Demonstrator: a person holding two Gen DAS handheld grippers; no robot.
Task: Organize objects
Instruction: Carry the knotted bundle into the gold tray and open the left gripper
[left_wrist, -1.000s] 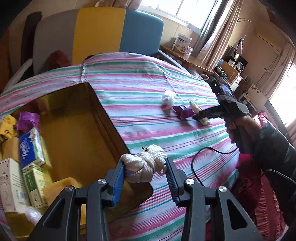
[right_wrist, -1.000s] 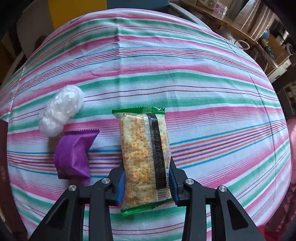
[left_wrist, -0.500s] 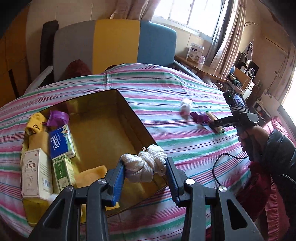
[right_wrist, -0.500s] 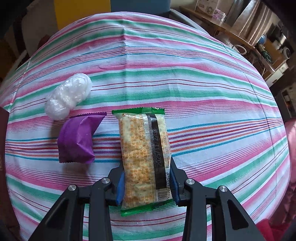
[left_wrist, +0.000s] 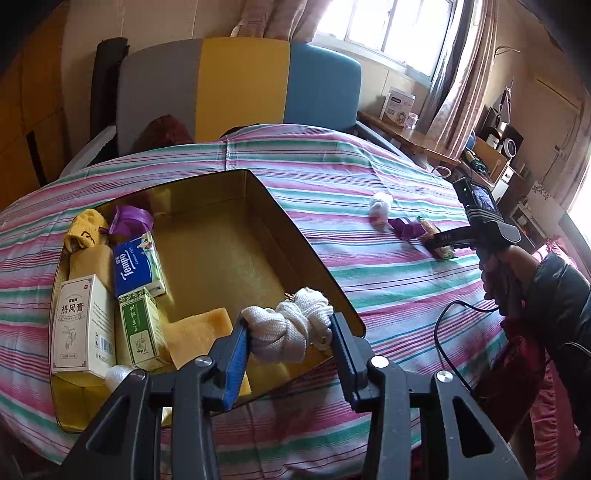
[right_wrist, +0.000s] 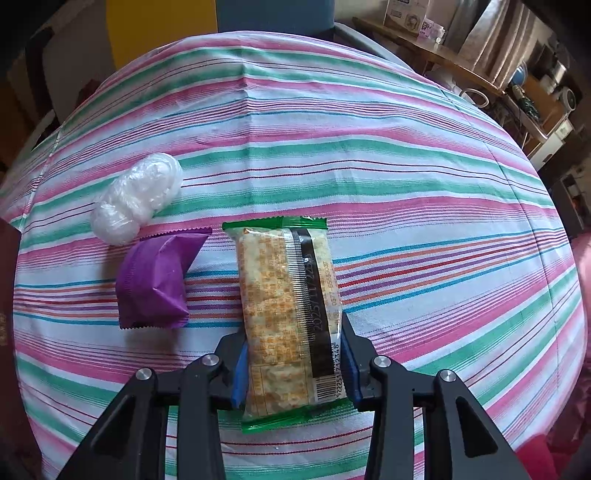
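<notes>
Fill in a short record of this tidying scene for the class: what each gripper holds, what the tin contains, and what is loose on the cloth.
left gripper: shut on white rope bundle, above the gold tin
right gripper: shut on cracker packet
tin contents: white box, green box, blue tissue pack, yellow cloth
loose on striped cloth: purple packet, clear plastic wad

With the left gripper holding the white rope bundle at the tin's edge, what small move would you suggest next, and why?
Probably carry the rope bundle a little further over the open gold tin and release it there. The left gripper holds it above the near rim, and the tin's floor beside the boxes is bare.
</notes>
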